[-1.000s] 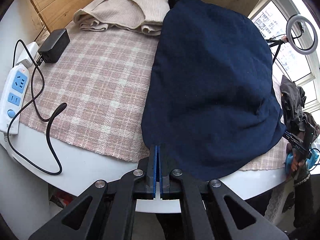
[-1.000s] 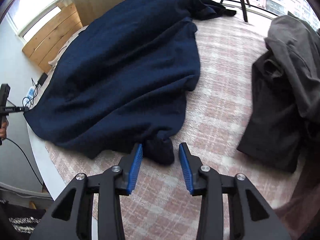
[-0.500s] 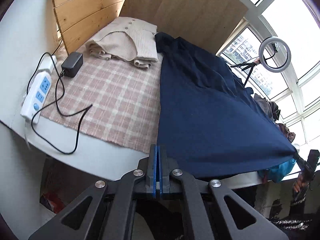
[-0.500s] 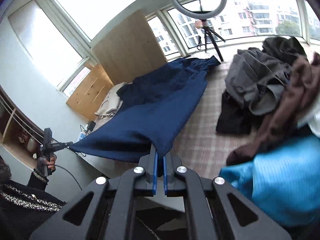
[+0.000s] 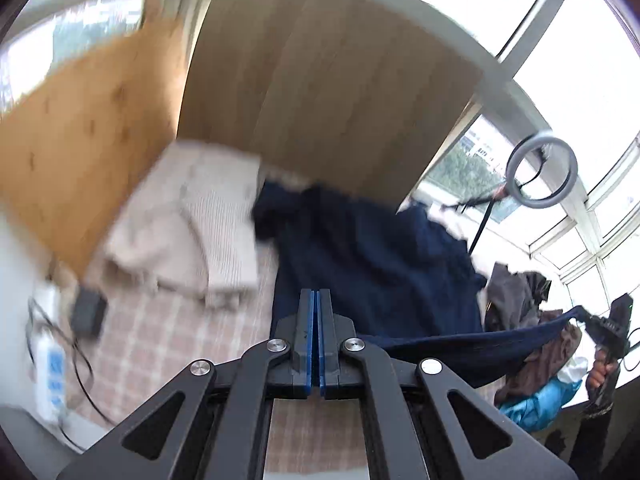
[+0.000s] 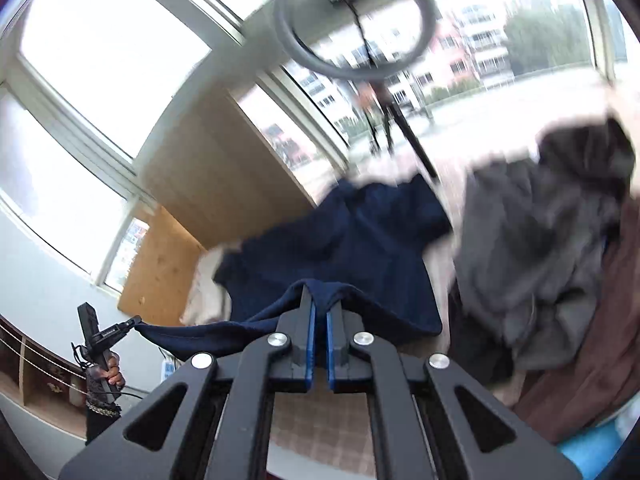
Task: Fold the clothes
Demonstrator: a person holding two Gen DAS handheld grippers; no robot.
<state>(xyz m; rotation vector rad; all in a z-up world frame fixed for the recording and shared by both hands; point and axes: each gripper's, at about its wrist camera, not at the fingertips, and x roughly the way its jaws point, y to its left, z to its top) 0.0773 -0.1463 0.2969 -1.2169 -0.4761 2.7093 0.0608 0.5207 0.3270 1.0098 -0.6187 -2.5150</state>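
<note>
Above plaid table (image 5: 168, 344), navy garment (image 5: 384, 264) hangs stretched — left gripper (image 5: 319, 336) and right gripper (image 6: 319, 344) each pinching hem corner, likely keeping edge taut for folding.

Table (image 5: 24, 436) under a plaid cloth (image 5: 168, 344) bearing folded beige garment (image 5: 200, 220), navy garment (image 5: 372, 264), adapter (image 5: 89, 310), dark clothes heap (image 6: 540, 248).

The garment (image 5: 372, 256) serves as the landmark on the counter (image 5: 160, 344). Left of it lies the folded sweater (image 5: 200, 228), against the wooden board (image 5: 320, 80) that stands behind both. In front of the sweater, left of the garment, sit the adapter (image 5: 89, 312) and the power strip (image 5: 50, 372). Right of the garment lies the clothes pile (image 6: 552, 248). Behind it stands the ring light (image 6: 354, 20). The garment's near edge hangs lifted between the left claw (image 5: 319, 308) and the right claw (image 6: 320, 308).
</note>
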